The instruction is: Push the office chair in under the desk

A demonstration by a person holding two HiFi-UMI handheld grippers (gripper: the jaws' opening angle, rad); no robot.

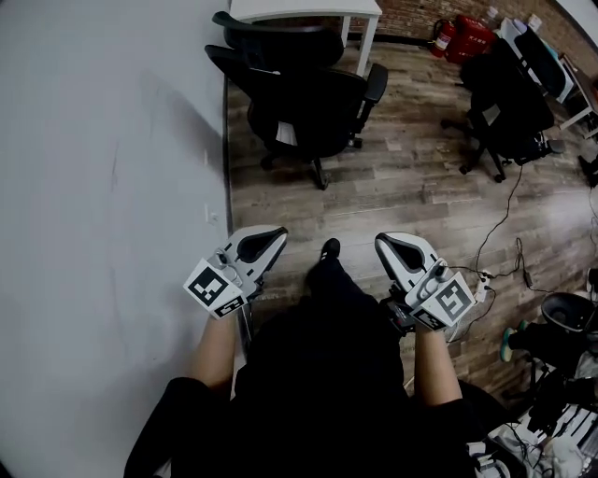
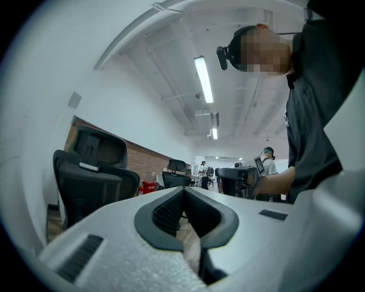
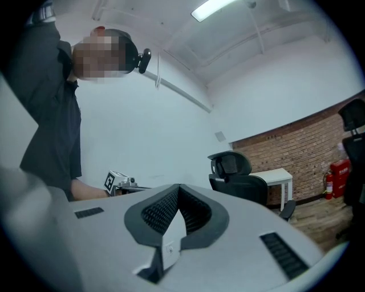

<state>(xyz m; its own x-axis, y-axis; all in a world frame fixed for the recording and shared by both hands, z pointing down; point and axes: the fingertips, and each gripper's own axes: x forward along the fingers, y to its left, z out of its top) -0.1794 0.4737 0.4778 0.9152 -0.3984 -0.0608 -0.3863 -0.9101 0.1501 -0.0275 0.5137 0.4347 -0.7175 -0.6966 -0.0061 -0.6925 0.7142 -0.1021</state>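
A black office chair [image 1: 301,101] stands on the wood floor, pulled out from the white desk [image 1: 308,9] at the top of the head view, its back facing me. The chair [image 2: 94,171] also shows at the left of the left gripper view, and the chair [image 3: 236,177] with the desk [image 3: 279,178] behind it shows in the right gripper view. My left gripper [image 1: 269,239] and right gripper [image 1: 392,245] are held side by side well short of the chair. Both are shut with nothing between the jaws and touch nothing.
A white wall [image 1: 112,187] runs along the left, close to the chair. A second black chair [image 1: 509,93] stands at the right, with red fire extinguishers [image 1: 462,37] behind it. Cables [image 1: 495,243] trail over the floor at the right. My foot [image 1: 329,250] is between the grippers.
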